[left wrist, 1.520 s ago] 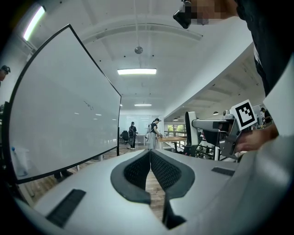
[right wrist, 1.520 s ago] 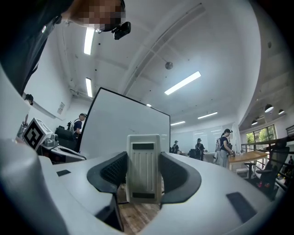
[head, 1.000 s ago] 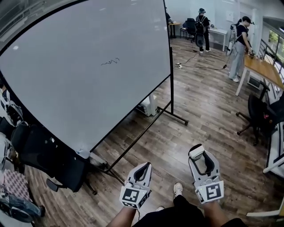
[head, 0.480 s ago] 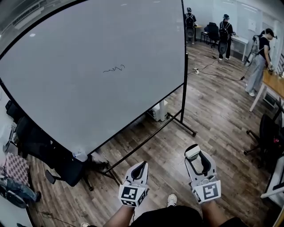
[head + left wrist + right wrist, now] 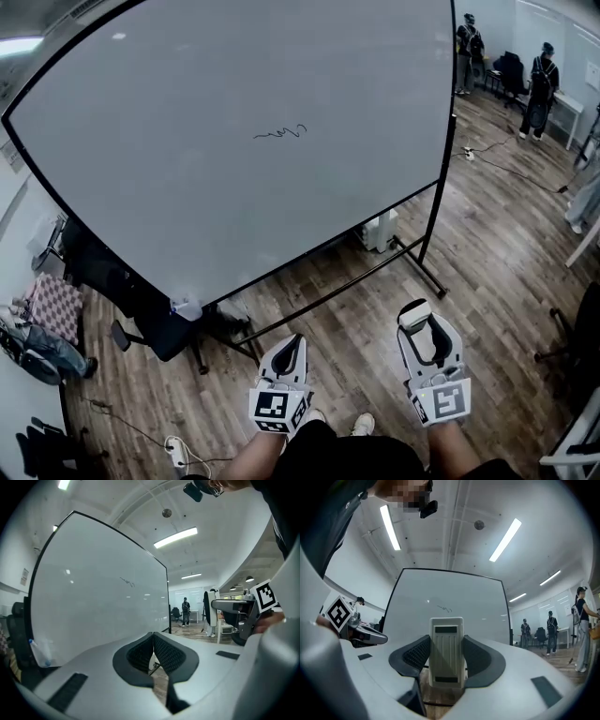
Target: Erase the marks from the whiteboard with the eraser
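A large whiteboard stands on a black frame over a wooden floor. It bears one small dark scribble near its centre. The right gripper holds the pale, ribbed eraser upright, clamped between its two jaws. The left gripper has its jaws pressed together with nothing between them. Both grippers are held low in front of the person, well apart from the board. A dark office chair sits below the board's left corner.
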Demonstrator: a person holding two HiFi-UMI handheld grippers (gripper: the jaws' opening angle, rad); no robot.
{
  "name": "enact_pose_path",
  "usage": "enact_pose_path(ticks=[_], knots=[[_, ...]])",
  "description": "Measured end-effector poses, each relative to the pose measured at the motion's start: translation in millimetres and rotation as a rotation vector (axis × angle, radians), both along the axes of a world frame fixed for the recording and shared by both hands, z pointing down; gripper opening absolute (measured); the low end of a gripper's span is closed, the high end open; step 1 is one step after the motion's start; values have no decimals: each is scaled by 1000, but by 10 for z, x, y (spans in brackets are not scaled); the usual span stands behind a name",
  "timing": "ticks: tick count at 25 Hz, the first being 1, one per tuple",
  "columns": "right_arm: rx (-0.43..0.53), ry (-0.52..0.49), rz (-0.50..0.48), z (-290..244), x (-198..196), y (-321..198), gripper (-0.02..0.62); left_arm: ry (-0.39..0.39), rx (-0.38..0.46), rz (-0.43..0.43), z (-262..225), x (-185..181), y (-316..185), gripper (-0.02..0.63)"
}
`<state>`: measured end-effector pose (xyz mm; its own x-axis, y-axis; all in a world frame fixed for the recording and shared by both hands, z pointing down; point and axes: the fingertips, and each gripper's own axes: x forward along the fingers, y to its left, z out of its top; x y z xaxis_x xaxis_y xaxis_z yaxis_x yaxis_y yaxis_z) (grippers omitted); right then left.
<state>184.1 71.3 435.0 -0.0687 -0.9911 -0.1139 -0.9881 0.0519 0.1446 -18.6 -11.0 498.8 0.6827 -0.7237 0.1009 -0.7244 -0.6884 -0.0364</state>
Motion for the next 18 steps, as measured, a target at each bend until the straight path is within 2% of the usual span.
enact_pose_path(ticks=[4, 8, 13, 18], knots=[[15, 5, -53, -8, -89, -382, 244, -30, -11, -94, 47, -202, -280, 21], [19, 6, -107, -25, -229, -821, 244, -28, -2, -158, 27, -409, -598, 21], [33, 6, -157, -128, -419, -1402, 244, 9, 1, -194, 6, -557, -1125, 21], [69, 17, -193, -335, -637, -1984, 244, 22, 22, -190, -82, -622, -1661, 21]])
